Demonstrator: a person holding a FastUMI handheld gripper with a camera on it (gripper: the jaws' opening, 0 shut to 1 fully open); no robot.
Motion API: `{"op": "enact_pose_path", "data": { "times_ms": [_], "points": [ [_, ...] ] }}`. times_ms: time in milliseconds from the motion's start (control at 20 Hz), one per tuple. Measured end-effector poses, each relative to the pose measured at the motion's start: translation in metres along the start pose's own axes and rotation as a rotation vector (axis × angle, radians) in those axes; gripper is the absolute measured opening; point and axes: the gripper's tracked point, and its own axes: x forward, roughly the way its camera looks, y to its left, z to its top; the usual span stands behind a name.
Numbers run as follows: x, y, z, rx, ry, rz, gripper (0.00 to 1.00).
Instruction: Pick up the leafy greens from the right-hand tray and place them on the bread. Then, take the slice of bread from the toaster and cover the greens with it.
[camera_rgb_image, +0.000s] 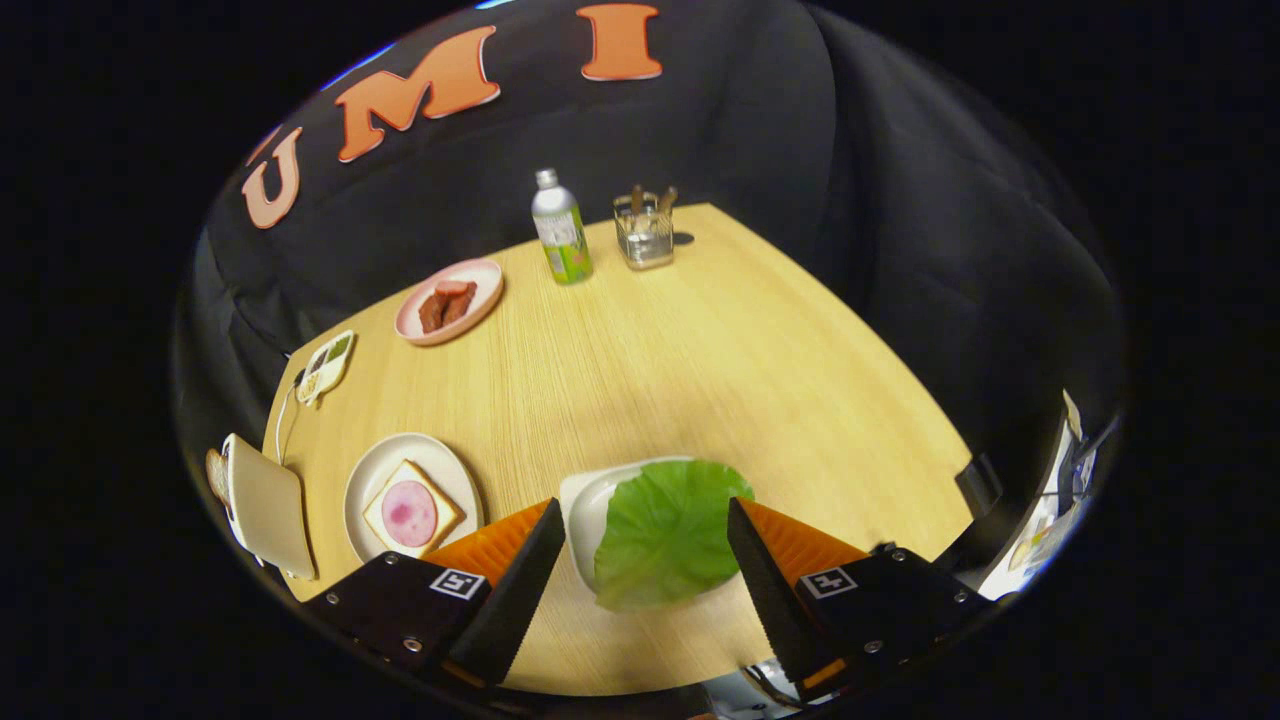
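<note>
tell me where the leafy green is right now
In the gripper view the leafy green lies on a white tray on the table, between the open gripper fingers, right of the plate with bread.

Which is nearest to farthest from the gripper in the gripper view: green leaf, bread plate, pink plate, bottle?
Gripper is open.
1. Green leaf, between the fingers, on its white tray.
2. Bread plate, beside the left finger.
3. Pink plate, far left.
4. Bottle, at the far table edge.

Wood, glaze and leaf
Matt pale wood grain on the table (700, 360); smooth glossy plates (385, 470); veined, slightly shiny leaf (665, 535); clear glass holder (645, 232); metal-capped bottle (560, 232).
</note>
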Motion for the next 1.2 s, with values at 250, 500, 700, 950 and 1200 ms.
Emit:
{"op": "enact_pose_path", "data": {
  "times_ms": [250, 500, 700, 950, 1200],
  "points": [
    [0.032, -0.003, -0.030, -0.007, 0.148, -0.042, 0.97],
    [0.057, -0.009, -0.038, -0.008, 0.238, -0.098, 0.97],
    [0.071, -0.011, -0.047, 0.025, 0.296, -0.114, 0.96],
    [0.074, -0.012, -0.046, 0.037, 0.317, -0.136, 0.93],
    [0.074, -0.012, -0.045, -0.001, 0.300, -0.135, 0.74]
  ]
}}
